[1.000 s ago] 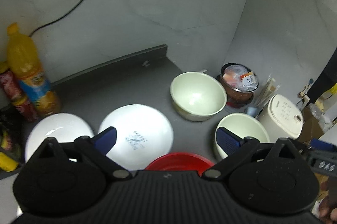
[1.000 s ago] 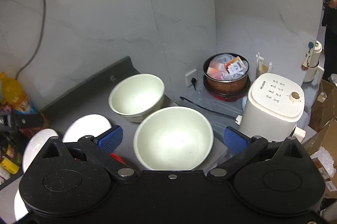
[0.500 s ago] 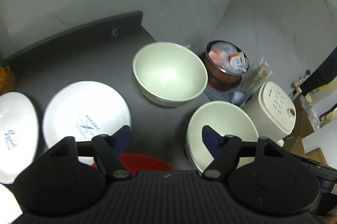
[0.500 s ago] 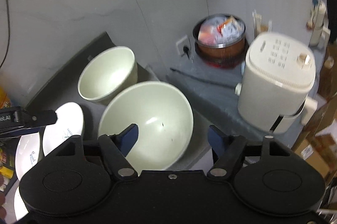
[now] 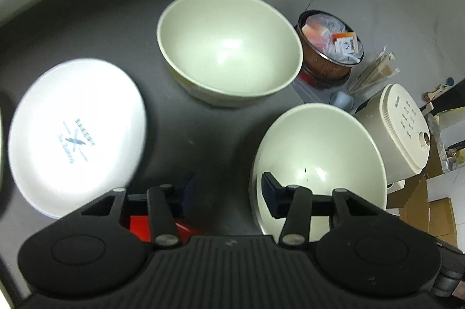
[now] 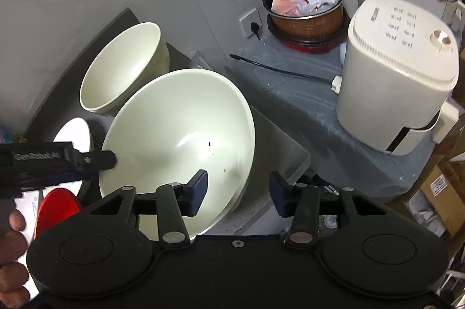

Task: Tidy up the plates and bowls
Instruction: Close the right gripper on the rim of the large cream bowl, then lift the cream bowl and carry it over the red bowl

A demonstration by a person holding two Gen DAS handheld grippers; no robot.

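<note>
Two cream bowls stand on the dark counter: a far one (image 5: 229, 53) (image 6: 122, 65) and a near one (image 5: 319, 161) (image 6: 180, 134). A white plate (image 5: 78, 131) with a blue logo lies to the left, and a red dish (image 5: 139, 224) (image 6: 58, 207) lies under my left gripper. My left gripper (image 5: 226, 192) is open, its right finger over the near bowl's left rim. My right gripper (image 6: 238, 190) is open, its jaws straddling the near bowl's right rim without touching. The left gripper also shows in the right wrist view (image 6: 64, 158).
Right of the counter edge, lower down, stand a brown pot (image 5: 328, 53) (image 6: 305, 10) full of packets and a white rice cooker (image 5: 404, 129) (image 6: 398, 73) with a black cable. Marble walls close the back and right. Cardboard boxes (image 6: 444, 192) lie at far right.
Both grippers have moved forward and down toward the near bowl, and both jaws have narrowed. The bottles and second white plate have left the left wrist view.
</note>
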